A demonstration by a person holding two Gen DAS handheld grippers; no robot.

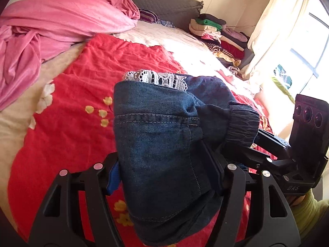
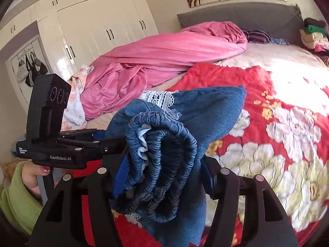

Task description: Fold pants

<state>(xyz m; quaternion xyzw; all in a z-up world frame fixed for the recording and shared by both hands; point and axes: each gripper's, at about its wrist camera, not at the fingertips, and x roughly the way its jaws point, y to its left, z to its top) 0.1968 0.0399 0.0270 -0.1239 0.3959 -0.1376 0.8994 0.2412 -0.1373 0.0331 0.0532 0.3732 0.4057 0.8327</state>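
From the left wrist we see our left gripper (image 1: 164, 173) pinching the folded blue denim pants with white lace trim (image 1: 160, 127), held above the red floral bedspread (image 1: 67, 111); we should lower both ends level. From the right wrist, our right gripper (image 2: 162, 183) clamps the gathered elastic waistband (image 2: 162, 144), whose rolled end only this view shows.

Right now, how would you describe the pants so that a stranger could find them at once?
Look at the bed with the red flowered cover. Above it, the left gripper and the right gripper hold one folded bundle, the pants. They are dark blue denim with white lace at one edge, unlike the pink bedding behind.
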